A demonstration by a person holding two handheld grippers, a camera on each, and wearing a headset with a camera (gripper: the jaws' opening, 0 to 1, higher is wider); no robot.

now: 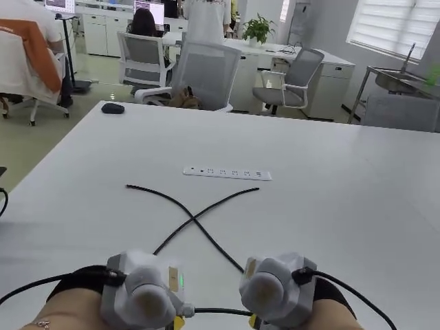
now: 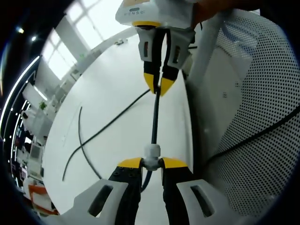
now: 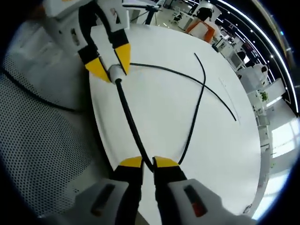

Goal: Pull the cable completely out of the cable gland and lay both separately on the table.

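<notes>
Here's the big white table (image 1: 357,206), and down at its 6 o'clock edge sit both grippers, side by side. The left gripper (image 2: 151,163) has its yellow-tipped jaws closed almost fully on the small white plastic cable gland (image 2: 151,154). The right gripper (image 3: 147,163), which comes into the left gripper view from 12 o'clock, has its jaws pinched right down onto the thin black cable (image 2: 154,123). That cable is drawn in a straight, taut-looking line between the two grippers. It hangs just off the table's near edge, with one end threaded into the gland. Further out, near the table's middle, two long black strands (image 1: 196,218) cross in an X. Whether they are tails of the held cable or separate ones, I cannot tell. Beyond them, at 12 o'clock of the X, lies a flat white power strip (image 1: 227,173). So which step is this? By my reading it's the pull itself: both holds are made, but the cable hasn't left the gland, and nothing has been laid down. The next move calls for the two grippers to draw apart along the line of the cable, the left holding the gland square so it doesn't twist or slip. Then each gripper needs to come over the table and set its piece down, well apart from the other.
</notes>
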